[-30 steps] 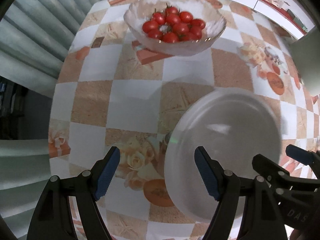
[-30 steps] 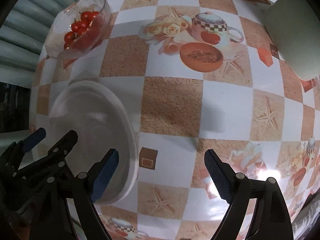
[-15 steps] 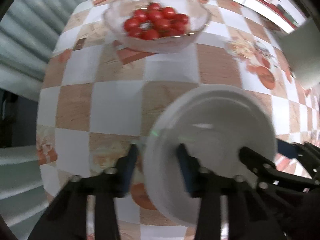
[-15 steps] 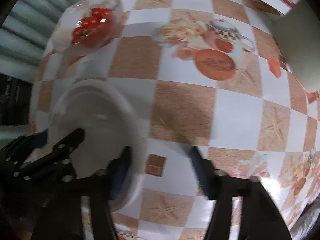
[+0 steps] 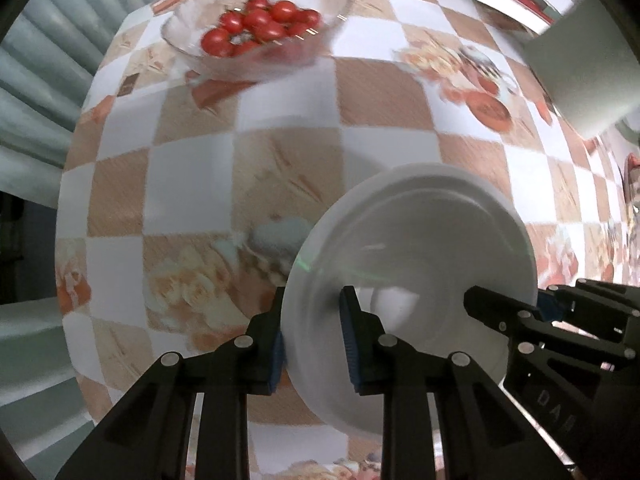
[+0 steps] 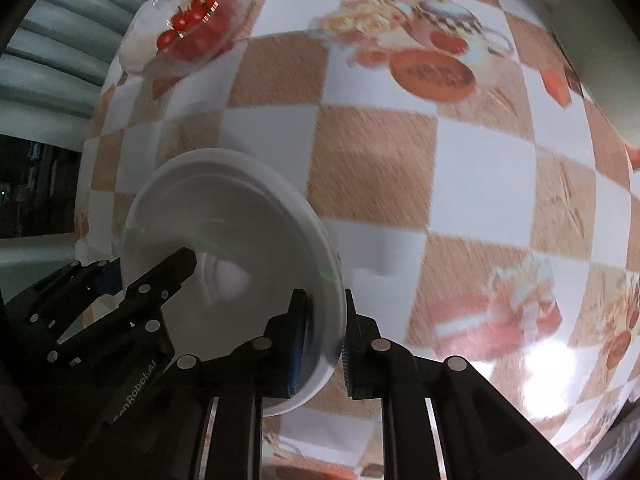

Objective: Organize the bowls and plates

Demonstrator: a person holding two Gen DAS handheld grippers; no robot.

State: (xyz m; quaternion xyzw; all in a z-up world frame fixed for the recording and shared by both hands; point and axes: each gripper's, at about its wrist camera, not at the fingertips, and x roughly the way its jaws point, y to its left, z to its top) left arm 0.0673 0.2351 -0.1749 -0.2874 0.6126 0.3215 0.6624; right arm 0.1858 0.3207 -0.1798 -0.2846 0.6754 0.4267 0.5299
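A white plate (image 5: 416, 248) is held between both grippers, tilted up off the checkered tablecloth. My left gripper (image 5: 314, 328) is shut on the plate's left rim. My right gripper (image 6: 324, 332) is shut on its right rim (image 6: 240, 240); that gripper also shows in the left wrist view (image 5: 540, 320) at the plate's far side. A glass bowl of cherry tomatoes (image 5: 256, 28) stands at the table's far side and also shows in the right wrist view (image 6: 188, 24).
A pale green-grey object (image 5: 580, 60) stands at the right, also in the right wrist view (image 6: 600, 40). The round table's left edge (image 5: 68, 200) drops off toward a corrugated wall. The tablecloth (image 6: 380, 152) is printed with teapots and roses.
Both grippers went from open beside the plate to shut on its opposite rims. The plate has risen off the table and tilted.
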